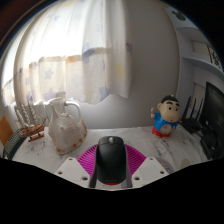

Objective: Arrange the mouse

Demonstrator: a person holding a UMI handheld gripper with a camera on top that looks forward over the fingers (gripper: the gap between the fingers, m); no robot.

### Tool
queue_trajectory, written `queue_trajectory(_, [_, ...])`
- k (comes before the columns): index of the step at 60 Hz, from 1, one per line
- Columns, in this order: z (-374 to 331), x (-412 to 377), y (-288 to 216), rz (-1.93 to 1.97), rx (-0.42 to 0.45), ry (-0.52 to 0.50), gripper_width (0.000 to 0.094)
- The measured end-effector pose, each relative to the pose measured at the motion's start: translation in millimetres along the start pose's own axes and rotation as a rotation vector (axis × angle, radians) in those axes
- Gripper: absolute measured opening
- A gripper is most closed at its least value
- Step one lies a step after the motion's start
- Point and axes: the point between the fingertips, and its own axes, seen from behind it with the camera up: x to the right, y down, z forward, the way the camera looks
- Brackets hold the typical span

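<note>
A black computer mouse (111, 166) sits lengthwise between my gripper's (111, 150) two fingers. The pink pads (90, 158) press against its left and right sides, so the gripper is shut on it. The mouse hides the surface just under it. Ahead of the fingers lies the white marbled table (125, 135).
A pale jug (66, 125) stands ahead to the left, with a small wooden model (33, 128) beyond it. A cartoon boy figurine (167, 115) stands ahead to the right. A dark screen (214, 120) is at the far right. White curtains (90, 55) hang behind the table.
</note>
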Motion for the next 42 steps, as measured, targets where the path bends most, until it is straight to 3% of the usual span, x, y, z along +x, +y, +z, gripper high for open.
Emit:
queue_trajectory(8, [0.5, 88.8, 11.5, 0.008, -0.012, 0.077, 0.0406])
queue_trajectory(22, [27.2, 150.9, 123.3, 0.014, -0.137, 0.055, 0.042])
queue_trajectory(30, [29.8, 154.8, 147.4, 0.031, -0.163, 0.031, 0.055])
queue_trajectory(34, [20.1, 161.5, 140.8, 0.026, -0.187, 0.041, 0.0875])
queue_trajectory(36, [11.1, 161.8, 131.1, 0.033, -0.185, 0.042, 0.0828])
queue_trajectory(42, [-35.2, 166.8, 93.1, 0.046, -0.191, 0.048, 0.0858])
